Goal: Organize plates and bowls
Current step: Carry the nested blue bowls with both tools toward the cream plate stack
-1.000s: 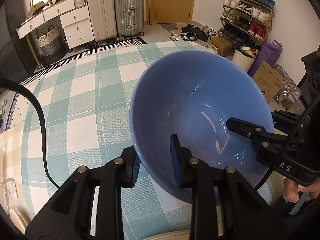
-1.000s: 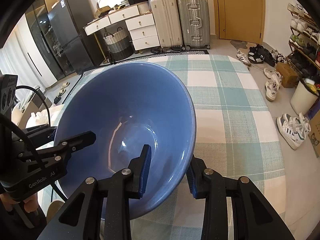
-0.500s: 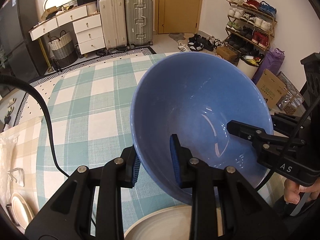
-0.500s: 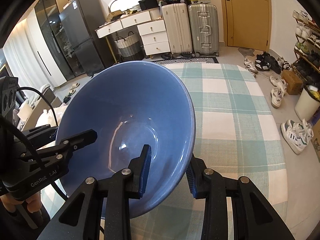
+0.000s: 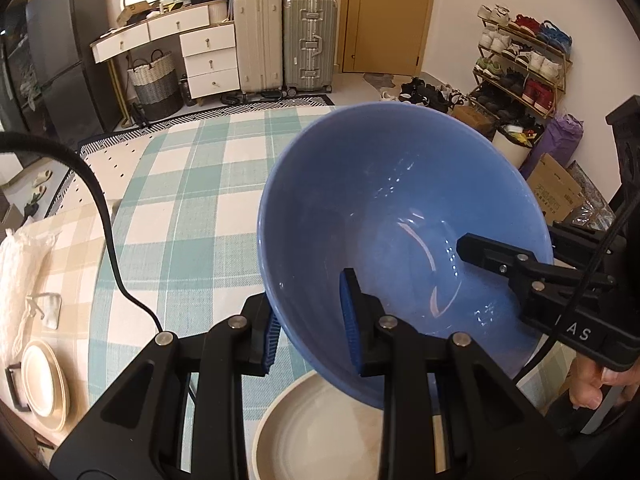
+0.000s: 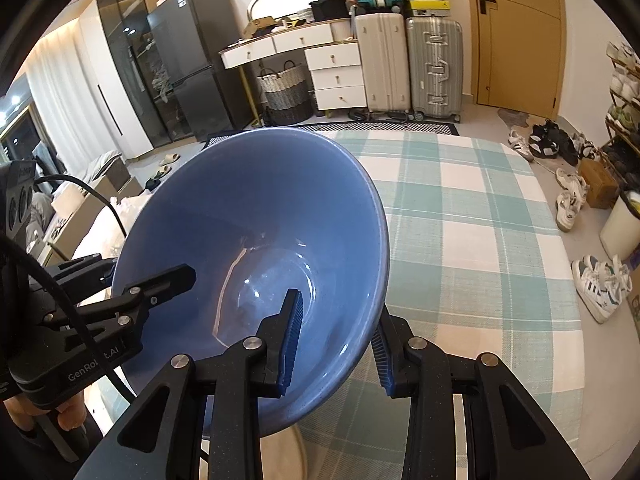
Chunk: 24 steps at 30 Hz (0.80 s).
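Both grippers have hold of the same blue bowl [image 5: 400, 232]: the left gripper [image 5: 310, 320] is clamped on the rim at its own near side, one blue-padded finger inside the bowl and the other against the outer wall, and the right gripper [image 6: 336, 340] pinches the opposite rim the same way, its inner finger lying down the inside wall. Seen from the left wrist, the right gripper reaches in from the right edge, with the person's hand [image 5: 596, 380] wrapped round its handle. The bowl is lifted off the table and tipped, its open mouth facing the cameras, shiny inside with light streaks. Directly under the left gripper and below the bowl sits a cream bowl [image 5: 320, 432], close beneath the blue bowl's underside; whether the two touch I cannot tell. Ahead of both grippers stretches the green-and-white checked tablecloth [image 5: 188, 208]. Off to the left gripper's lower left, a stack of cream plates [image 5: 40, 384] rests on a side surface. Farther ahead stand two suitcases [image 6: 408, 64] against the wall beside a white drawer unit [image 6: 336, 76].
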### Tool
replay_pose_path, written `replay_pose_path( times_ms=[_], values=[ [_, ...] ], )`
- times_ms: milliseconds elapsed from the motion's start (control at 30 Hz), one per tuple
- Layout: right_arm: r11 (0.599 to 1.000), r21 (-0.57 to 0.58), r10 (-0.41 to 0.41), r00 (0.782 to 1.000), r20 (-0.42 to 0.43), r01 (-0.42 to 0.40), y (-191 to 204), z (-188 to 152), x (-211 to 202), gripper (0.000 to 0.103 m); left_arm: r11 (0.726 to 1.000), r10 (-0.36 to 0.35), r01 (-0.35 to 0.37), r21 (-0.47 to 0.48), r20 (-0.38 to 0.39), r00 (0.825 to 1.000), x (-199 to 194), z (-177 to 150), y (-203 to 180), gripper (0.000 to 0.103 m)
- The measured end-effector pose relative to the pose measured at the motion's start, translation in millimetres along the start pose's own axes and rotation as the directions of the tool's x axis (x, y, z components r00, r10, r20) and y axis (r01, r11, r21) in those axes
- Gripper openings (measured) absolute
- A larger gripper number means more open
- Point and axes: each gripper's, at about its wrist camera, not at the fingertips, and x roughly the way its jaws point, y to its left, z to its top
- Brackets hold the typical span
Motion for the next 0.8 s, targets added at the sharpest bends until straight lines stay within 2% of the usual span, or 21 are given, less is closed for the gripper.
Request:
replay_pose_path(
  times_ms=[467,800],
  values=[
    [0.998,-0.054,0.026,0.999,-0.028,-0.028,31.3,-23.9,-9.4,0.034,0.998,0.018,-0.017,-0.064,0.009,1.000,-43.0,-53.2,24.1,0.024],
    [0.997,-0.065,0.028,0.999,-0.032,-0.030,40.1,-40.8,-19.3,0.034,0.996,0.020,-0.019,-0.086,0.016,1.000,-63.2,-81.3,22.0,0.024]
  ],
)
